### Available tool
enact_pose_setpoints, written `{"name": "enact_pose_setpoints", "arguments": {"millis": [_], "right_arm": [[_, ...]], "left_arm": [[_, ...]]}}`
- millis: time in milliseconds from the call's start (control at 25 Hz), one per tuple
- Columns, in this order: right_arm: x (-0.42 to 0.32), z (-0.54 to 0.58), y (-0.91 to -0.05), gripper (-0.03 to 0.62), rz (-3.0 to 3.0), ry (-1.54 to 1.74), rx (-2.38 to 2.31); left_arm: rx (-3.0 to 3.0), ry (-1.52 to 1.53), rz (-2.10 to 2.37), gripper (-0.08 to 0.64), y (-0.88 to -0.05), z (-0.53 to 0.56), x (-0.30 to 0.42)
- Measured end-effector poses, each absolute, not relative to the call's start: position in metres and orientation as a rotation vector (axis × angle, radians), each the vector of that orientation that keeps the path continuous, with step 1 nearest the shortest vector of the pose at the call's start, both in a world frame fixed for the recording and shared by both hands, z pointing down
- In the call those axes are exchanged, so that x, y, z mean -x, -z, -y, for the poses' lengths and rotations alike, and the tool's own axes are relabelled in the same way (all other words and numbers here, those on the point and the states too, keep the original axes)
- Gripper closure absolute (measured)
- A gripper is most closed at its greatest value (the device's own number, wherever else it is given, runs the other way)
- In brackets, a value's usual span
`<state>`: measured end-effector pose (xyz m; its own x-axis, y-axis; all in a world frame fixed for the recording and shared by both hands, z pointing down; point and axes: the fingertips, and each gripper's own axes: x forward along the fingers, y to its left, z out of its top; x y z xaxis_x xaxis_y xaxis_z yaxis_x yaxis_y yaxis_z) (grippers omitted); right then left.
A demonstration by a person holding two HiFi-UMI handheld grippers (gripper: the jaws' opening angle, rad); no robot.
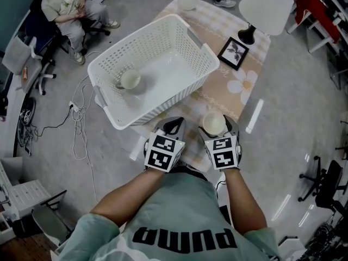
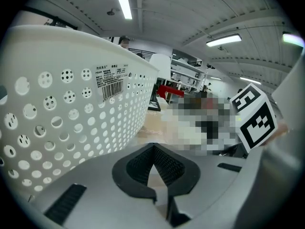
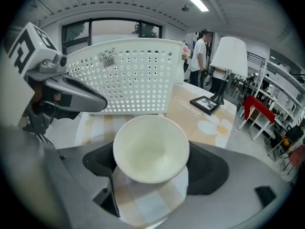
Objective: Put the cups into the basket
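Cup (image 3: 150,148), mouth upward, clamped between the jaws of the right tool (image 1: 216,127) at the near edge of the counter (image 1: 242,86). The basket (image 1: 130,41) lies ahead and to the left of this cup, long axis running near-left to far-right. A second cup (image 1: 130,79) sits at the basket's left end. Left tool (image 1: 173,126), jaws together and empty, is just beside the basket's near wall.

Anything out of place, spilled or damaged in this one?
Nothing stands out. One cup sits upright in the white basket, the right gripper holds a second cup upright and intact, and the left gripper is shut on nothing.
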<state>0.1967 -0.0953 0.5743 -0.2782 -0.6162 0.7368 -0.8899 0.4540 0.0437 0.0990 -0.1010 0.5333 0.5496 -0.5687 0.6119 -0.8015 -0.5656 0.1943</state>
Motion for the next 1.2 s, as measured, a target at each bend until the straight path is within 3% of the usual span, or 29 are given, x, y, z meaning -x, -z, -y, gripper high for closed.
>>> {"name": "enact_pose_setpoints", "arguments": {"millis": [400, 1200], "right_arm": [[-0.206, 0.090, -0.558, 0.193, 2.003, -0.488, -1.283], [-0.164, 0.094, -0.371, 0.193, 2.230, -0.294, -1.286]], "left_arm": [[-2.345, -0.652, 1.099, 0.555, -0.517, 0.095, -0.099], [-2.531, -0.449, 1.063, 0.555, -0.373, 0.094, -0.091]]}}
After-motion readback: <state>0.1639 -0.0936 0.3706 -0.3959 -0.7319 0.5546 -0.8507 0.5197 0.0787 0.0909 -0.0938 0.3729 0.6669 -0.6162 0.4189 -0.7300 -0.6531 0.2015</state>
